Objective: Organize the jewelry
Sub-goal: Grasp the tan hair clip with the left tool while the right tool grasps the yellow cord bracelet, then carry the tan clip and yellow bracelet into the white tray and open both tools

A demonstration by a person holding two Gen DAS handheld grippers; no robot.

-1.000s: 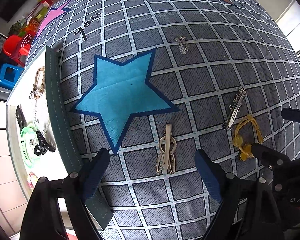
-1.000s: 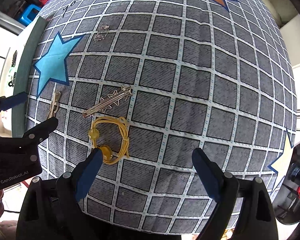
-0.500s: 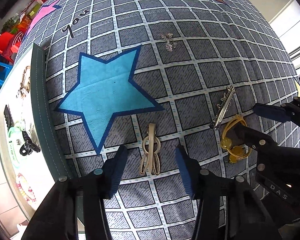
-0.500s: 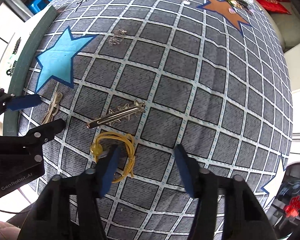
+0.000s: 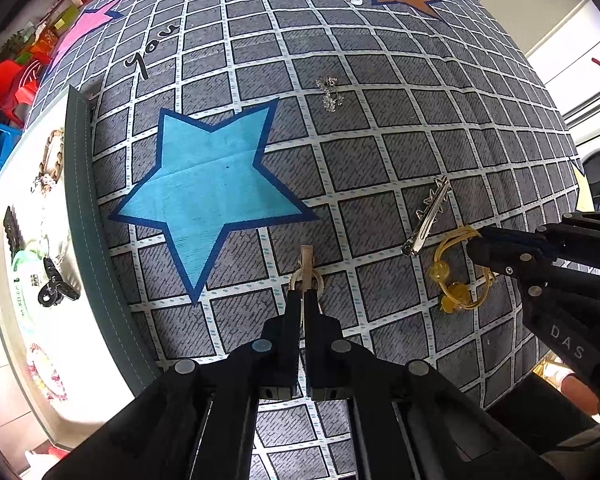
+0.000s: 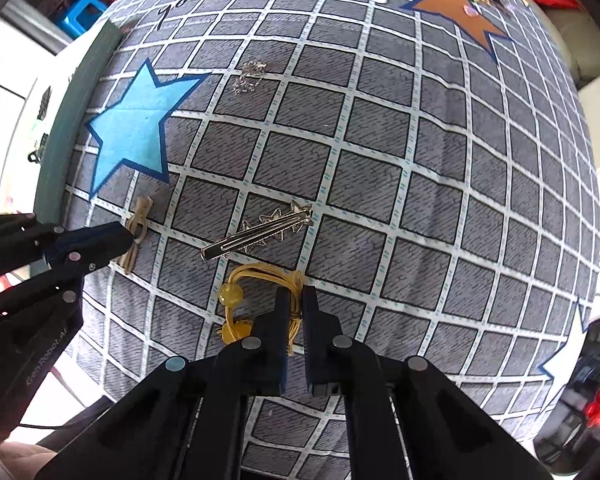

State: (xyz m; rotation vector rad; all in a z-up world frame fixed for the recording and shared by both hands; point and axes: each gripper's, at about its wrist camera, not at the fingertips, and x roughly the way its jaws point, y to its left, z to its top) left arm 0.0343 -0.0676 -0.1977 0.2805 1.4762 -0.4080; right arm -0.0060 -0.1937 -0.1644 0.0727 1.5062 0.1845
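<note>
My left gripper (image 5: pixel 303 294) is shut on a beige hair clip (image 5: pixel 307 266) lying on the grey checked cloth (image 5: pixel 380 92); the clip also shows in the right wrist view (image 6: pixel 139 222). My right gripper (image 6: pixel 295 294) is shut on a yellow beaded hair tie (image 6: pixel 252 276), which also shows in the left wrist view (image 5: pixel 452 276). A silver star hair clip (image 6: pixel 260 232) lies just beyond the tie, also in the left wrist view (image 5: pixel 430 216). A small silver piece (image 5: pixel 329 92) lies farther back.
A white tray (image 5: pixel 4 264) with a dark green rim (image 5: pixel 84 216) sits at the left and holds a black claw clip (image 5: pixel 54 288), a green bangle and a chain. More jewelry lies on the orange star (image 6: pixel 456 8) at the far end.
Both grippers have gone from open to shut. The left closed on the beige hair clip, the right closed on the yellow hair tie.
</note>
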